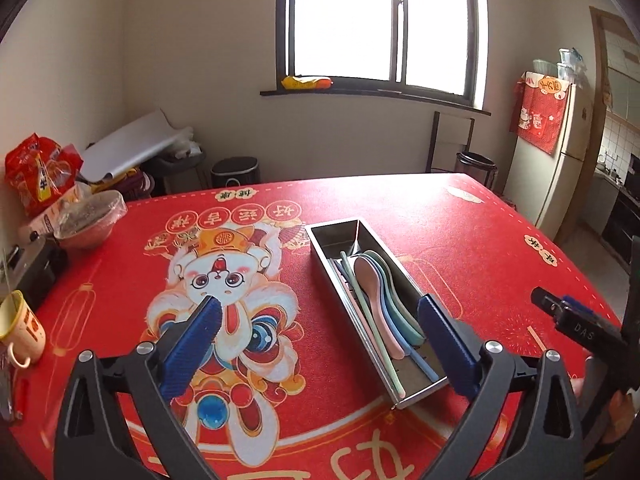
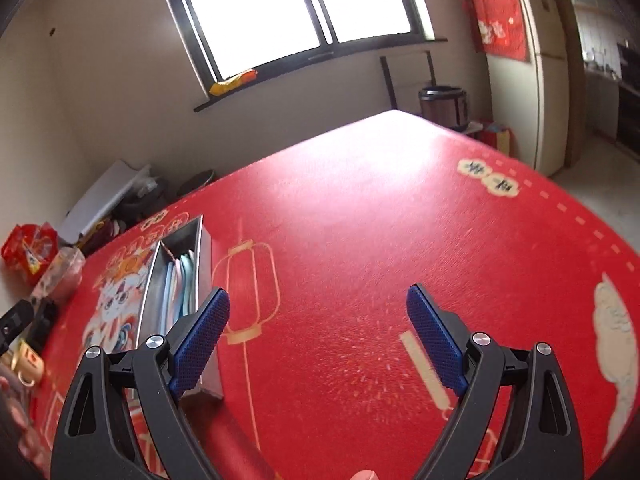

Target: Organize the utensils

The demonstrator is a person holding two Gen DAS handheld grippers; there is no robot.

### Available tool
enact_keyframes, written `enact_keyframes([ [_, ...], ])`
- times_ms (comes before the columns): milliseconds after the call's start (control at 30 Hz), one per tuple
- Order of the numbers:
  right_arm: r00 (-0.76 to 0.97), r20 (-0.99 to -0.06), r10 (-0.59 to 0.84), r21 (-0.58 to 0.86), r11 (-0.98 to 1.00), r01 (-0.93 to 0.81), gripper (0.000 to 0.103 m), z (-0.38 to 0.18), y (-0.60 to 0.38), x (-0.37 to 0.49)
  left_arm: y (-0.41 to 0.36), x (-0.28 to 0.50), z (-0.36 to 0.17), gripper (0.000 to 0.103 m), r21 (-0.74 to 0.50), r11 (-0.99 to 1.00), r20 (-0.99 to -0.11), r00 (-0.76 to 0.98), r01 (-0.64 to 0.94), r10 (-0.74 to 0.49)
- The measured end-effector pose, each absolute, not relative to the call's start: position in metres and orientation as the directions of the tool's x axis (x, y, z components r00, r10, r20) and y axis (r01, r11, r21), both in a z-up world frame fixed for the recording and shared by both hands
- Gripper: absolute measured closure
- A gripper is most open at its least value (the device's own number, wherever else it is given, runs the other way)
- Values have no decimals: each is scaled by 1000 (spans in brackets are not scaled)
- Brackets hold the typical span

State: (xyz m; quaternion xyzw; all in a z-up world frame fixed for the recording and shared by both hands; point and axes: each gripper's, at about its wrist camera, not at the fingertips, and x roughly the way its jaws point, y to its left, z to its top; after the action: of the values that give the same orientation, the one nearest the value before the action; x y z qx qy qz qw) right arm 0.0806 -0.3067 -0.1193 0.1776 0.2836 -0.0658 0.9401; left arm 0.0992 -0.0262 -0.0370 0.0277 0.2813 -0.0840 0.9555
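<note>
With both jaws spread wide and empty, the left hand-held gripper [image 1: 316,312] and right hand-held gripper [image 2: 318,304] hover over the desk [image 1: 480,240]; spoons [image 1: 374,292] lie in the tray [image 1: 400,276], apparently sorted. Next, look for stragglers.

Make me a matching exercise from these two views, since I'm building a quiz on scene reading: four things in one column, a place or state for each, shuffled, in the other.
Things:
1. pink spoon
2. steel tray
3. yellow mug
4. left gripper

Places or states:
A. stands at the table's left edge
B. open, nothing between its pads
C. lies inside the tray on other spoons
D. sits on the red tablecloth, holding utensils

Pairs: 1-C, 2-D, 3-A, 4-B
</note>
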Motion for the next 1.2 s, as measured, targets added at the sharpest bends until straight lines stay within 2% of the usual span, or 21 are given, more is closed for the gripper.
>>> enact_keyframes([
  [233,877,-389,-282,44,945,324,16,-50,-284,15,-24,57,-12,6,0,973,-434,876,233,-210],
  [433,885,-295,-361,-17,928,373,16,-26,-275,-16,-37,30,2,6,0,950,-366,884,314,-292],
  [700,872,-293,-392,-32,916,401,16,-19,-271,-28,-44,23,4,6,19,949,-338,895,315,-290],
  [1200,858,-308,-412,-21,904,427,16,-21,-279,-35,-49,23,2,6,39,955,-338,903,295,-266],
])
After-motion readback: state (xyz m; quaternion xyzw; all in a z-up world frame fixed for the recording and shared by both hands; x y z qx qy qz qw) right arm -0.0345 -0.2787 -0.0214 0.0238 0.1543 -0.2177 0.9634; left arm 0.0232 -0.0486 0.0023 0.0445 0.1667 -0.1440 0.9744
